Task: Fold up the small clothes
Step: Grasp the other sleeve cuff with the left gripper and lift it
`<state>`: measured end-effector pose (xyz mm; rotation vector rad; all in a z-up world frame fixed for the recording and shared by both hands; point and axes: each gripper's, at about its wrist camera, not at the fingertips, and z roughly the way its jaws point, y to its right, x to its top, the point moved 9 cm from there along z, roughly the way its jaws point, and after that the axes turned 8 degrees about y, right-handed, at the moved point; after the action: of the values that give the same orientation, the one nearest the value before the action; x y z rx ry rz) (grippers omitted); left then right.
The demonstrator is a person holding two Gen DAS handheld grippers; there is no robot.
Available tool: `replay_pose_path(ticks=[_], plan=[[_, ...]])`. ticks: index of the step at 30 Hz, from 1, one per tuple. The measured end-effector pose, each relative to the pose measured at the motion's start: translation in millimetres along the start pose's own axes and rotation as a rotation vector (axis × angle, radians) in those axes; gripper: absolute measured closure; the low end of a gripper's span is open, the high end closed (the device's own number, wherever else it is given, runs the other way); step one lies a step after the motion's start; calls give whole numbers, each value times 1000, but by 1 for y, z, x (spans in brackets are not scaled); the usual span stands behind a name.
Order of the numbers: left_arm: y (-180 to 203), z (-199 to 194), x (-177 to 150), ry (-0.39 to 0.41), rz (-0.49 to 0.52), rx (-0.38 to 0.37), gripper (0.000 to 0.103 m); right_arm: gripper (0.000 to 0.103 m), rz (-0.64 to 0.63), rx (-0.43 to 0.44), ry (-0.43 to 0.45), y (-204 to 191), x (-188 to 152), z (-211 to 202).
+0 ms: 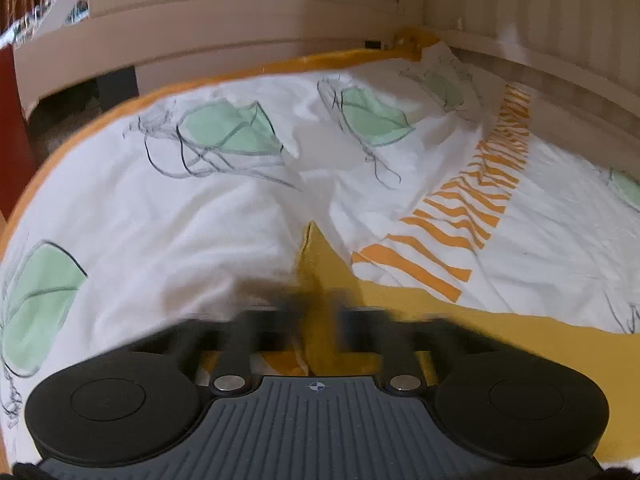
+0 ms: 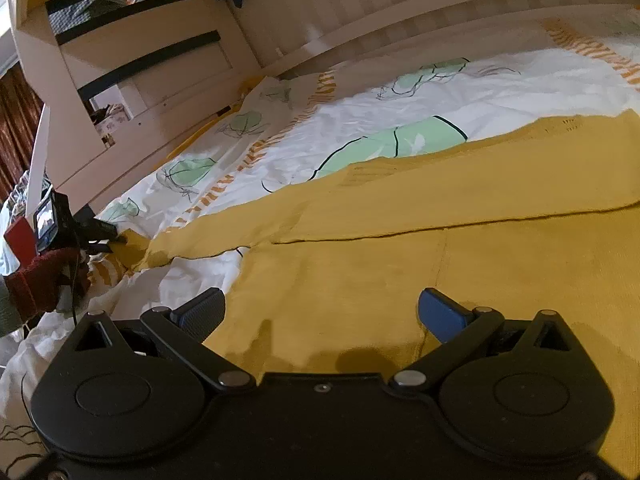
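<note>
The left gripper (image 1: 316, 300) sits at the bottom middle of its own view. Its two dark fingers (image 1: 292, 300) are blurry and squeezed together on a fold of yellow cloth (image 1: 320, 264) that pokes up between them. In the right wrist view it shows small at the left edge. The right gripper (image 2: 320, 316) is at the bottom of its view, its two blue pads (image 2: 440, 316) wide apart and pinching nothing

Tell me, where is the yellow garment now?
The yellow garment lies spread on the white bedsheet, under the open right gripper; in the left wrist view, the left gripper pinches its corner.
</note>
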<state>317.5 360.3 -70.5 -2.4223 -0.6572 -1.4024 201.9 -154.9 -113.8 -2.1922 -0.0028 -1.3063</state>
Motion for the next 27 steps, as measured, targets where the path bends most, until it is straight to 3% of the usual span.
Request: replay_pose_path(ticks=[3,7,10,19,23,27], plan=[[2,-7,4,28,-48,-26,99,0,10,0,3,3,1,-2],[21,-25,17,54,-35,-78,99,0,12,-4,3,7,4,-4],[48,-48,31,76,-36,-174,99,0,23,-6,13,11,11,-8],[180,-149,78,171,32,-518,99,0,18,-94,85,38,44,-34],[248,-194,83,190,72,-664,99,0,15,-159,106,60,54,-47],[318,-233,73,156,88,-806,99,0,47,-223,122,85,61,-59]])
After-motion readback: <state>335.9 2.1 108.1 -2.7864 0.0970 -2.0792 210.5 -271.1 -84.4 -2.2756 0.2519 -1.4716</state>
